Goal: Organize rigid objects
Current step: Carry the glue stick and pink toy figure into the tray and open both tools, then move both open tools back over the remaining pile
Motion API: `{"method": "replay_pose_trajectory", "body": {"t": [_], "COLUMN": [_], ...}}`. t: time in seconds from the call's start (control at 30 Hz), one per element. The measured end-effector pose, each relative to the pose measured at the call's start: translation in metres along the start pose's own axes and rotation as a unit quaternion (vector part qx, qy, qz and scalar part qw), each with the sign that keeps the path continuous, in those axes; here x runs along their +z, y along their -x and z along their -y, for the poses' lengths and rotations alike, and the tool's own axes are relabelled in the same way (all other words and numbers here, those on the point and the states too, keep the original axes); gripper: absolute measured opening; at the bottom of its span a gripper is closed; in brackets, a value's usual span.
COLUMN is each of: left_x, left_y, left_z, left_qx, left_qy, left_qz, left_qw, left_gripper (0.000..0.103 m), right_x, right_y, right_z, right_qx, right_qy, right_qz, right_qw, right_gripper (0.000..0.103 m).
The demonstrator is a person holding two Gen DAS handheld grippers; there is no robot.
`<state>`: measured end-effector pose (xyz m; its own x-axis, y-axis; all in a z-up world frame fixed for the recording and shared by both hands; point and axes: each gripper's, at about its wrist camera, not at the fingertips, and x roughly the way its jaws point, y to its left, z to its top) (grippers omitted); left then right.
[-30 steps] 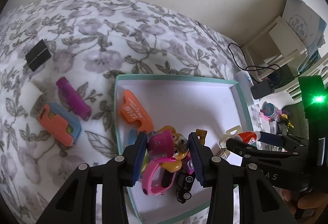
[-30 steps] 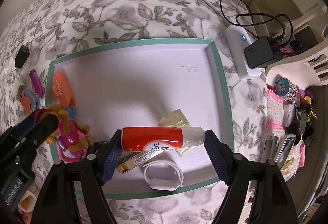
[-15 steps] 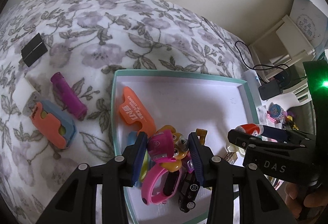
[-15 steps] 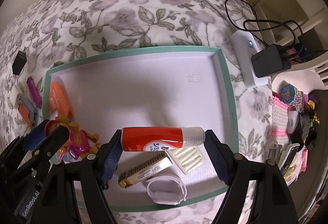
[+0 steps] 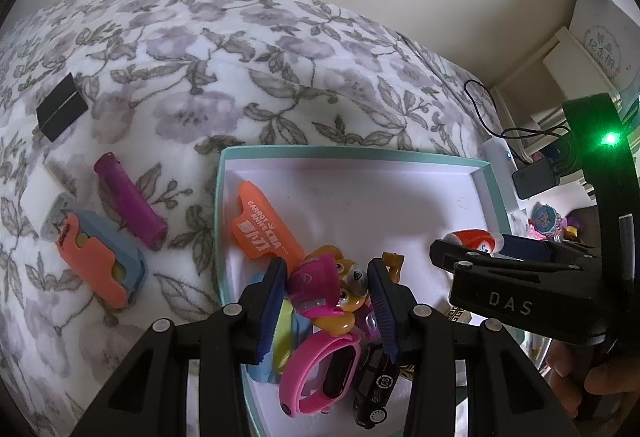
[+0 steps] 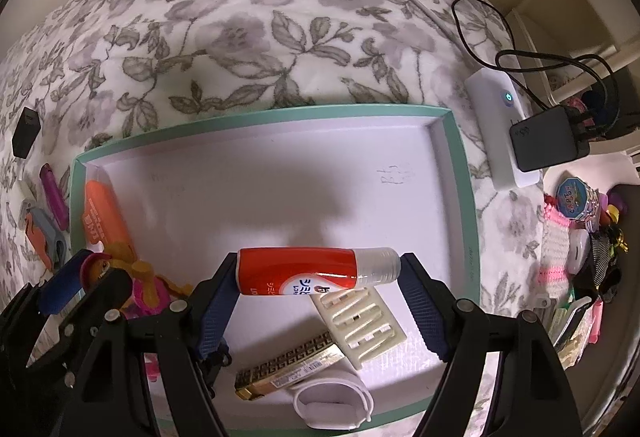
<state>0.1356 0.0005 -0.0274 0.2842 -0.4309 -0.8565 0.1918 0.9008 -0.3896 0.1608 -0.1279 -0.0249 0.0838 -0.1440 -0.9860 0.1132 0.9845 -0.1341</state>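
My left gripper squeezes a shiny plastic puppy toy with a pink hat, held over the 7 o'clock corner of the tray. The tray is a flat box lid with a smooth white floor and a mint green rim. Under the puppy lie a round pink watch band and a little black car.

My right gripper is spread wide and pinches a smooth red glue stick by its two ends, flat across, above the tray's front. Below it sit a ribbed cream plastic piece, a gold patterned box and a white band.

An orange carrot knife lies in the tray at 9 o'clock. On the soft flowery blanket at 9 o'clock rest a purple tube and an orange and blue toy.

Since half a second ago both grippers have kept their grip, and the gold box now shows more from under the glue stick.
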Motion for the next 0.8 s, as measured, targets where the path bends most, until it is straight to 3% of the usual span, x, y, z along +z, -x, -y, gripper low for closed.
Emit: {"method": "replay_pose_trajectory", "body": {"t": [0.07,0.1,0.13,0.4,0.67,0.8], "left_x": [0.0,0.0,0.0,0.001,0.004,0.006], "left_y": [0.0,-0.001,0.0,0.001,0.014,0.02], "left_z": [0.0,0.001,0.001,0.0,0.0,-0.006], "left_qx": [-0.003,-0.002,0.002,0.003,0.018,0.033], "left_qy": [-0.001,-0.002,-0.002,-0.004,-0.009,-0.003], "left_qz": [-0.001,-0.002,-0.002,-0.001,0.019,0.038], "left_qw": [1.0,1.0,1.0,1.0,0.9996,0.9987], "left_gripper": [0.051,0.064,0.07,0.079,0.102,0.103], "right_x": [0.001,0.001,0.001,0.008,0.013,0.017], "right_y": [-0.001,-0.002,-0.002,-0.005,-0.001,0.005], "right_z": [-0.001,-0.001,-0.001,0.013,0.029,0.033], "right_qx": [0.002,0.002,0.001,0.019,0.027,0.03], "right_qy": [0.0,0.001,0.001,-0.017,-0.034,-0.038], "right_qz": [0.0,0.0,0.0,0.004,0.013,0.019], "right_qw": [1.0,1.0,1.0,1.0,0.999,0.999], "right_gripper": [0.08,0.08,0.079,0.082,0.089,0.093]}}
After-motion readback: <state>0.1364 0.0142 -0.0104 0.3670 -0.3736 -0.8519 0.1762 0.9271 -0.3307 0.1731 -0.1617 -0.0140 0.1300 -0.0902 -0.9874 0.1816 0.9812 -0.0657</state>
